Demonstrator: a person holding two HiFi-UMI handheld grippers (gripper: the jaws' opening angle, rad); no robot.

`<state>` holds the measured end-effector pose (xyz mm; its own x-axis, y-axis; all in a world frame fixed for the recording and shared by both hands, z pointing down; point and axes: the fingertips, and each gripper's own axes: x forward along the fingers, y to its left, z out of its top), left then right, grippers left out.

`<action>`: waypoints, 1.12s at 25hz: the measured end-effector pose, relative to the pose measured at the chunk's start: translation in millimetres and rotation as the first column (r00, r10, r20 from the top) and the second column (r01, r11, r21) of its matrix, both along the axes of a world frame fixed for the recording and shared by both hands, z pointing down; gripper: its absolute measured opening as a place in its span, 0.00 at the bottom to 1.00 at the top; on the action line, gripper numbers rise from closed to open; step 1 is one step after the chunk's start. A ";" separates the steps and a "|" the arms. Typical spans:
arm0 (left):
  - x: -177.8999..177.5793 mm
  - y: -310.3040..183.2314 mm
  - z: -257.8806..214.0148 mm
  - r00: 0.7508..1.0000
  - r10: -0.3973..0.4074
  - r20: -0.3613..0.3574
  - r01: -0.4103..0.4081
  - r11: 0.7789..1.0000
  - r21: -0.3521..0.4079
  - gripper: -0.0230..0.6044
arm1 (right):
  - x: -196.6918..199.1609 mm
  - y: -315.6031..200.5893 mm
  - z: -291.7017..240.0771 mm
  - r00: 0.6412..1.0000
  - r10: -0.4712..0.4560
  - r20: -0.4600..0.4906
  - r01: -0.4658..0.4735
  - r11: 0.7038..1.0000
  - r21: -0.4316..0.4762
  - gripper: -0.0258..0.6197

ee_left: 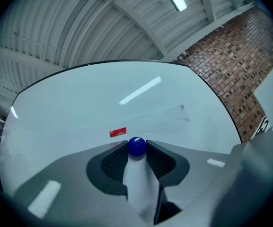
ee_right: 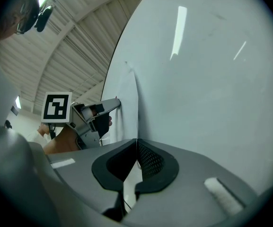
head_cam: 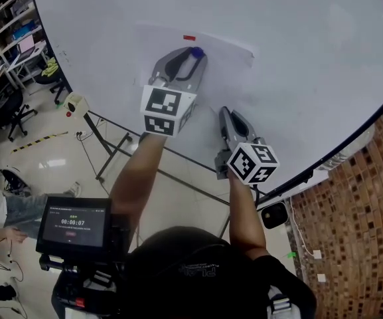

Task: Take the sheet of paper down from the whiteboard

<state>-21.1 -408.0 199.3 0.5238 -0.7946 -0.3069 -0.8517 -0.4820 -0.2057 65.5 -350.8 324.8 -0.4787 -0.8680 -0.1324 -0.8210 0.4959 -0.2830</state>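
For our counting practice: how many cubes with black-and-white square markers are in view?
2. One cube sits on the left gripper, the other cube on the right gripper, lower and further right. None seems hidden.

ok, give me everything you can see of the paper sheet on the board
The sheet of paper is plain, thin and white, with no print visible, and lies against the whiteboard. A small red magnet sits at its top edge. The left gripper is closed on a blue knob on the sheet, apparently a second magnet. The right gripper is shut on an edge lower down, where the paper bows off the board.
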 end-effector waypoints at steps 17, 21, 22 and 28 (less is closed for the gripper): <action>-46.3 20.8 51.8 0.995 -0.091 -0.045 0.085 0.989 -0.119 0.23 | 19.6 2.1 41.7 0.982 0.112 -0.151 -0.118 0.992 -0.033 0.06; -73.7 47.2 57.3 0.987 -0.151 -0.062 0.141 0.981 -0.132 0.23 | 25.6 18.6 58.6 0.970 0.124 -0.207 -0.136 0.990 -0.040 0.06; -78.6 51.3 57.9 0.985 -0.161 -0.066 0.152 0.980 -0.130 0.23 | 27.2 21.1 63.4 0.967 0.125 -0.221 -0.138 0.989 -0.045 0.06; -87.9 75.1 74.4 0.980 -0.188 -0.063 0.177 0.972 -0.155 0.23 | 30.1 43.0 75.2 0.938 0.137 -0.320 -0.150 0.989 -0.017 0.06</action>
